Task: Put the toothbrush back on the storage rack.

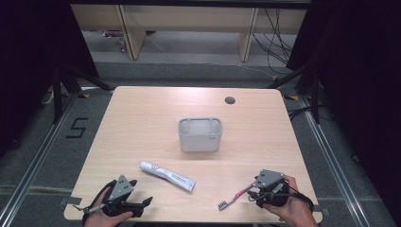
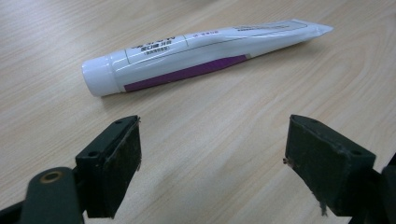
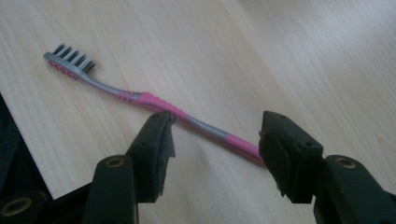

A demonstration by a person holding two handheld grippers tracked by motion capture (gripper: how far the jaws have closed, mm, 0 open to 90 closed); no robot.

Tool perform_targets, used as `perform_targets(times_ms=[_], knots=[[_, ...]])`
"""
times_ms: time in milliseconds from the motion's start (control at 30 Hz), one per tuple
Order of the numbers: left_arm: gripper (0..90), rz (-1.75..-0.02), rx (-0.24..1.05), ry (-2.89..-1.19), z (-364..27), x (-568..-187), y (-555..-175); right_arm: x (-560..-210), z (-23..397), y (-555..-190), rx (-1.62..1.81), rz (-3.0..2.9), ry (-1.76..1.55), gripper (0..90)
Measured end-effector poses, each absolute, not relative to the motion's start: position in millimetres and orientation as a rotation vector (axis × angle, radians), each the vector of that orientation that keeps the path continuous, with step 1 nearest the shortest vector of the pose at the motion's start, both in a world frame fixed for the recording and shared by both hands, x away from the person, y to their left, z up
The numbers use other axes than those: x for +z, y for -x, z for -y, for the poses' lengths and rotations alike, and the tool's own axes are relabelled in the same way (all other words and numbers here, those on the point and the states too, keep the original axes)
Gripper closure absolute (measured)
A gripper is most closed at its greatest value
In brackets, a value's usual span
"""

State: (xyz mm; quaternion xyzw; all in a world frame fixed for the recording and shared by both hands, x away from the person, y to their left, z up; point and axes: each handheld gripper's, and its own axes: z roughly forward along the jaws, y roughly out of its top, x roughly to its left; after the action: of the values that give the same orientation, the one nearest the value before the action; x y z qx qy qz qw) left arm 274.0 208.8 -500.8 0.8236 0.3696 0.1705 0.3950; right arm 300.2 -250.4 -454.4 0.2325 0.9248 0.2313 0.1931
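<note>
Two things lie on the desk [image 1: 142,118] near its front edge: a toothpaste tube [image 2: 196,58] and a pink toothbrush [image 3: 154,102]. The left hand-held gripper [image 2: 212,161] stands open with nothing between its jaws, the tube flat just beyond them. The right hand-held gripper [image 3: 215,147] is open too, jaws straddling the toothbrush handle (pads not pressing it). A grey holder [image 1: 200,135] sits mid-desk, well apart.
</note>
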Motion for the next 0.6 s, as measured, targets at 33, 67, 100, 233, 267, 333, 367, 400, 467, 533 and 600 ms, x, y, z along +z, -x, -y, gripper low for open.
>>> perform_targets(times_ms=[33,67,100,233,267,333,367,400,467,533,600], knots=[[17.9,-0.944,0.435,-2.081,-209,-501,-274,-455,248,-299,0.634,-2.591,-0.667,45.6],[17.9,-0.94,0.439,-2.088,-209,-501,-274,-455,247,-300,0.621,-2.6,-0.664,45.6],[17.9,-0.94,0.439,-2.088,-209,-501,-274,-455,245,-300,0.607,-2.614,-0.655,45.6],[17.9,-0.937,0.435,-2.092,-208,-501,-274,-452,238,-306,0.55,-2.677,-0.57,48.6],[17.9,-0.937,0.435,-2.091,-208,-501,-274,-452,237,-308,0.544,-2.689,-0.552,49.0],[17.9,-0.941,0.438,-2.086,-208,-501,-274,-452,233,-311,0.517,-2.717,-0.549,49.6],[17.9,-0.94,0.439,-2.087,-209,-501,-274,-453,232,-313,0.507,-2.722,-0.532,49.8],[17.9,-0.942,0.439,-2.086,-209,-501,-274,-453,231,-315,0.493,-2.732,-0.513,49.9],[17.9,-0.94,0.437,-2.086,-208,-501,-274,-455,228,-317,0.484,-2.756,-0.504,50.5],[17.9,-0.939,0.437,-2.087,-208,-500,-274,-457,226,-319,0.472,-2.774,-0.492,52.3],[17.9,-0.941,0.438,-2.086,-209,-501,-274,-460,224,-321,0.471,-2.784,-0.485,53.2]])
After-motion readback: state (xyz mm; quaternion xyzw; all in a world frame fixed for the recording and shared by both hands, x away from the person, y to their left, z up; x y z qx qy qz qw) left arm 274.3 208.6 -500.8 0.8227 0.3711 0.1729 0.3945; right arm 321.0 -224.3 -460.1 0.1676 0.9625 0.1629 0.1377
